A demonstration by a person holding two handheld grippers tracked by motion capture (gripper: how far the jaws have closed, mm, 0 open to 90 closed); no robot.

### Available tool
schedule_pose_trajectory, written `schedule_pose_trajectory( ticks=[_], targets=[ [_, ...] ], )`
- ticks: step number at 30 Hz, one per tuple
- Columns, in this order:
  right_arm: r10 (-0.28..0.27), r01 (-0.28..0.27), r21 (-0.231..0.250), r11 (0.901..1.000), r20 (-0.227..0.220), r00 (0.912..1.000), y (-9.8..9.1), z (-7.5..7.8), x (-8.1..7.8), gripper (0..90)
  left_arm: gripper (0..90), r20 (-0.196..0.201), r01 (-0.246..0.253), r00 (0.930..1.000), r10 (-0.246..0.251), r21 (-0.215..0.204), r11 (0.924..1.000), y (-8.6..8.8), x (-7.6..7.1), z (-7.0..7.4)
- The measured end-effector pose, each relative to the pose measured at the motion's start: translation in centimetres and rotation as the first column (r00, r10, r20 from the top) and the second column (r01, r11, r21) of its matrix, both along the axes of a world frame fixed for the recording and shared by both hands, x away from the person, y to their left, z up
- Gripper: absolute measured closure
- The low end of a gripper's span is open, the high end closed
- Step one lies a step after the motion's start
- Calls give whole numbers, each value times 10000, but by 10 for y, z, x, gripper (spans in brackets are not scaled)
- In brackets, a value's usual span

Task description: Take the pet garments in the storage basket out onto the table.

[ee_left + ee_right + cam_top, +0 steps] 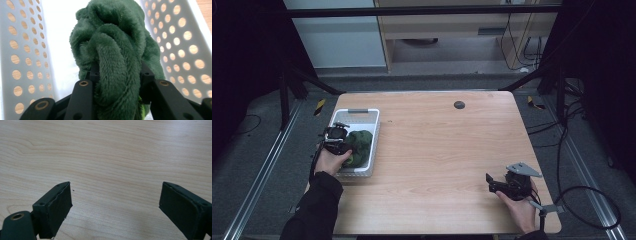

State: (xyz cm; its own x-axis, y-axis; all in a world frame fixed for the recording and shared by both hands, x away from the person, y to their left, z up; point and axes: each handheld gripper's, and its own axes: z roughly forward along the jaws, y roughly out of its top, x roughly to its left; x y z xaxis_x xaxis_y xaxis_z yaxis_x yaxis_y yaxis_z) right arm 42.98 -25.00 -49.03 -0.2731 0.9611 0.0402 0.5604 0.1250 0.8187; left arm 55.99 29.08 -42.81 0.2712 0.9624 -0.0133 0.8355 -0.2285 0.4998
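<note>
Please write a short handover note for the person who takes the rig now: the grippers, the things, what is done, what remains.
Left gripper: shut on the green plush cloth, down inside the white perforated basket at the table's left side.
Right gripper: open, holding nothing, low over bare wooden table at the near right.
Done: the cloth is gripped.
Left: the cloth is still in the basket; lifting it out looks like the next step.

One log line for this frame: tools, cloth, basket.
left tool: shut on green cloth | cloth: inside white basket | right tool: open, above bare table
</note>
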Motion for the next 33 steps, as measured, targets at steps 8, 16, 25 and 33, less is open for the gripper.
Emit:
schedule_pose_trajectory(
  ticks=[8, 16, 25, 33],
  targets=[
    [-14, 14, -20, 10000, 19, 10000, -1, 0, 0, 109, 666, 491, 119, 9987, -105, -286, 9995, 6, -9, 18],
    [-43, 43, 25, 10000, 40, 10000, -3, 0, 0, 109, 666, 1294, 334, 9913, -258, -567, 9978, 17, -21, 49],
    [-17, 17, -49, 10000, 21, 10000, -2, -2, 2, 115, 666, 1771, 794, 9816, -710, -409, 9960, 23, -35, 70],
    [-23, 23, -86, 10000, 45, 10000, -1, -2, 2, 115, 666, 1998, 1334, 9712, -1299, -41, 9911, 24, -39, 83]
  ],
)
